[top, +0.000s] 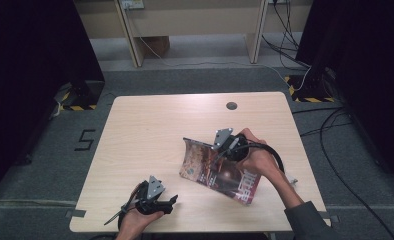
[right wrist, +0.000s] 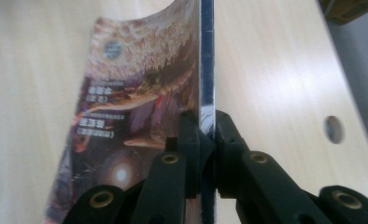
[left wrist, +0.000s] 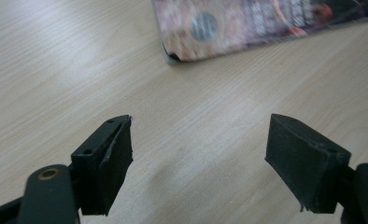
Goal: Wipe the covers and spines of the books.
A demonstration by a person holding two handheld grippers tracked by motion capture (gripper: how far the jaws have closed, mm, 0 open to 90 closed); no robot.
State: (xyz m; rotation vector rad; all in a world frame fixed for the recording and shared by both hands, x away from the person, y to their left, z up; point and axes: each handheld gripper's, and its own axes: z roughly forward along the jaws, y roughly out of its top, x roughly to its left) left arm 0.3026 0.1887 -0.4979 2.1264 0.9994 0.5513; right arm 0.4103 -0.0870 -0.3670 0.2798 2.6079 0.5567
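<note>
A thin magazine (top: 217,172) with a brown, reddish cover lies on the right half of the light wooden table (top: 150,130), its far edge lifted and curling up. My right gripper (top: 224,146) is shut on that raised edge; in the right gripper view both jaws clamp the magazine (right wrist: 140,107) edge-on at my right gripper (right wrist: 206,123). My left gripper (top: 171,204) rests low near the table's front edge, left of the magazine. In the left gripper view my left gripper (left wrist: 198,154) is open with bare table between its fingers (left wrist: 114,163), and the magazine's corner (left wrist: 210,32) lies beyond.
A round cable hole (top: 231,105) sits in the table near its far edge. Past the table, wooden furniture legs (top: 130,35) and loose cables (top: 330,125) run over the grey floor. Dark screens stand at both sides.
</note>
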